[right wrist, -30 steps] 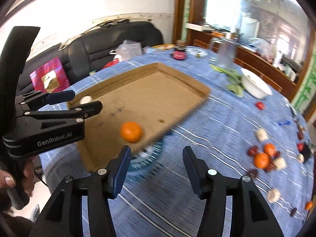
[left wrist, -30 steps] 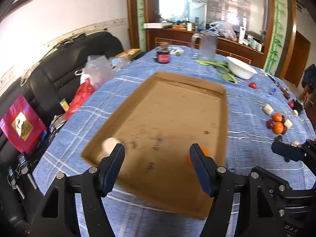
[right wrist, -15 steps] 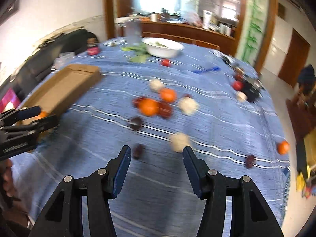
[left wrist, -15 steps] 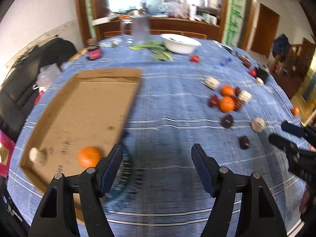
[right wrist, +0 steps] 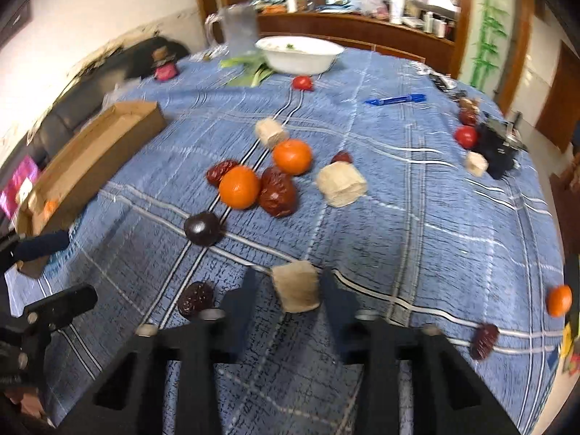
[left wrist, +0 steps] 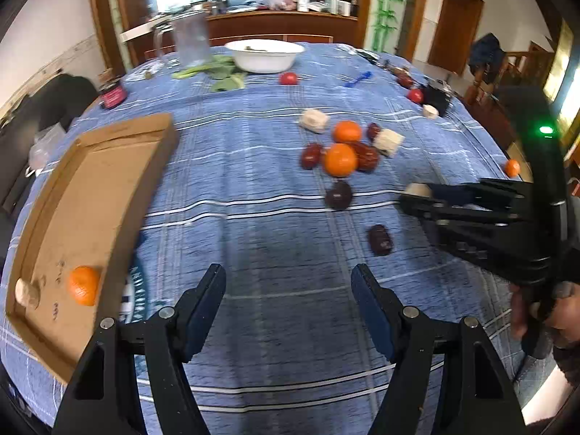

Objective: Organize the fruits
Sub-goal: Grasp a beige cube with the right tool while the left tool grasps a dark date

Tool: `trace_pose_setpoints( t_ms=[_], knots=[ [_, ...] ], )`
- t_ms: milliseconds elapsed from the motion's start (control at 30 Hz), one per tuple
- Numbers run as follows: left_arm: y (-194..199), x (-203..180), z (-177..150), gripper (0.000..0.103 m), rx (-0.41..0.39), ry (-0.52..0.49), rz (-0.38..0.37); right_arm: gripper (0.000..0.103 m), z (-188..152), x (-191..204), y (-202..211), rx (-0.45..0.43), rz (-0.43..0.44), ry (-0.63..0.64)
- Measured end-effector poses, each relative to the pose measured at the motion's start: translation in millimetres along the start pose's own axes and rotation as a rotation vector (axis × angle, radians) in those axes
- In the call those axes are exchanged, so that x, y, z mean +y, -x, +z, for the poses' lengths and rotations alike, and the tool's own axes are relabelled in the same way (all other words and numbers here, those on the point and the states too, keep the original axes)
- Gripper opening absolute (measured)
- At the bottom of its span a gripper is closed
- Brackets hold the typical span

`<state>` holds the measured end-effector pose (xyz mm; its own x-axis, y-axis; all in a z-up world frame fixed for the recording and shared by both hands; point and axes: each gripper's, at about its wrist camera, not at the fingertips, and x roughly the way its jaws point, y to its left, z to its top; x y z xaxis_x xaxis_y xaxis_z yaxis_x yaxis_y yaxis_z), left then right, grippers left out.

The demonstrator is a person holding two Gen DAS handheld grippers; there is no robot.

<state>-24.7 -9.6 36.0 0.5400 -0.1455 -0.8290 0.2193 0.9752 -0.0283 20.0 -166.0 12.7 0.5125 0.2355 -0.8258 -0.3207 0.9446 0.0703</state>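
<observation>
Your right gripper (right wrist: 290,291) is closing its jaws around a pale, cork-like chunk (right wrist: 296,285) on the blue plaid tablecloth (right wrist: 417,210) — the chunk sits right between the fingers, but the blur makes it hard to say the pads are pressing on it yet. Your left gripper (left wrist: 288,301) hovers over bare cloth with its jaws spread and nothing between them. From the right wrist view, the main fruit pile is at about 11 o'clock from the chunk: two oranges (right wrist: 240,186), wrinkly red dates (right wrist: 278,191) touching them and another pale chunk (right wrist: 341,185) just beside. A dark round fruit (right wrist: 202,228) sits near at 10 o'clock. The cardboard tray (left wrist: 90,195) is way out at 9 o'clock in the left wrist view — an orange (left wrist: 84,285) and a pale piece (left wrist: 26,291) already lie in its near corner.
</observation>
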Motion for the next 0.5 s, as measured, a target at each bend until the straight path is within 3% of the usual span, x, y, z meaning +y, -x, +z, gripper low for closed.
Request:
trace_pose_setpoints(
  t_ms=[400, 467, 500],
  knots=[
    [-38, -47, 22, 0.070, 0.070, -0.045, -0.119, 0.025, -15, -29, 34, -0.054, -0.027, -0.028],
    [-48, -50, 24, 0.060, 0.082, -0.034, -0.125, 0.025, -20, -34, 38, -0.053, -0.025, -0.047],
    [-55, -50, 24, 0.038, 0.101, -0.019, -0.134, 0.025, -22, -36, 38, -0.052, -0.024, -0.055]
  ],
)
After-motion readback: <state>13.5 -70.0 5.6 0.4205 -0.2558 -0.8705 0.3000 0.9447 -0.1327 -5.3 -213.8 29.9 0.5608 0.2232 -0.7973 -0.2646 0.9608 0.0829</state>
